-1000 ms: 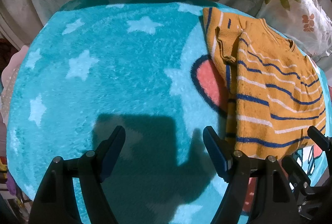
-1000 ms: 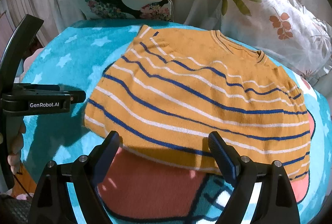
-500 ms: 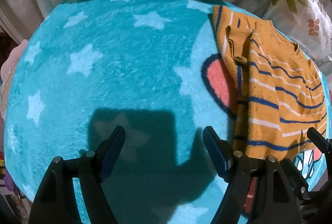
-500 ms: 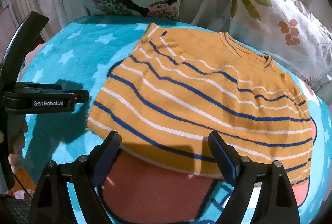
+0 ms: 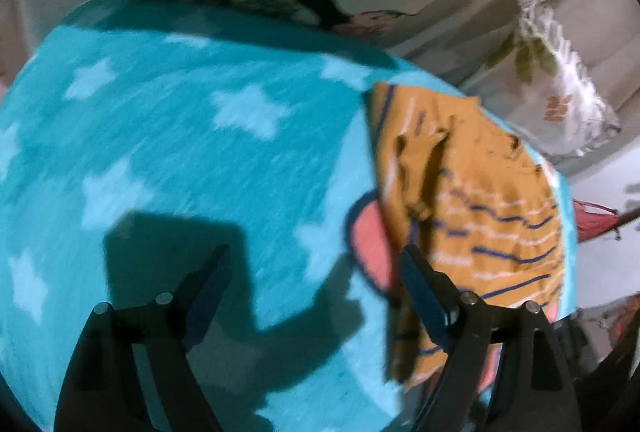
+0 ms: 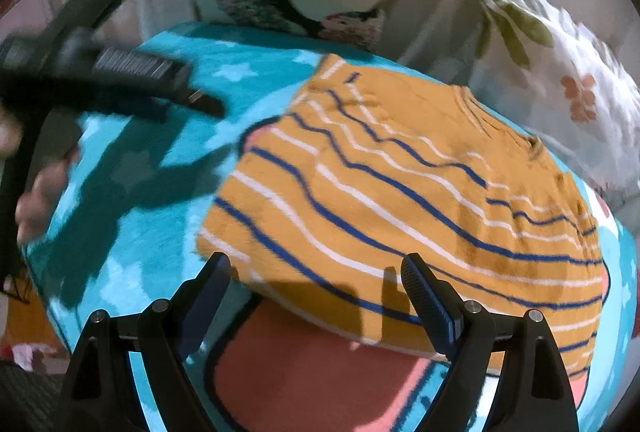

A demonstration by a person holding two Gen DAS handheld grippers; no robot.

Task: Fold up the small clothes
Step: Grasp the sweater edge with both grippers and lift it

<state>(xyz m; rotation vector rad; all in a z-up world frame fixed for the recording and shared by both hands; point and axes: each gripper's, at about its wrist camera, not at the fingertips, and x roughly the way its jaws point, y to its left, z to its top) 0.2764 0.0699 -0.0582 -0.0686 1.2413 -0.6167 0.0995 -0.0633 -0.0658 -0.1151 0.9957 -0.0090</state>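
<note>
Fingers [image 6: 218, 292] apart, empty, over star-patterned teal blanket [image 5: 168, 152], perhaps a bed; pillows [image 6: 568, 80] behind.

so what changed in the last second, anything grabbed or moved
Nothing grabbed. The left gripper swung toward the sweater, its jaws opening over bare blanket. The right gripper edged closer to the hem, open. The sweater stayed flat, half folded.

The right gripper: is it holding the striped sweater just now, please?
No: the right gripper stands open above the striped sweater, its pads clear of the fabric.
</note>
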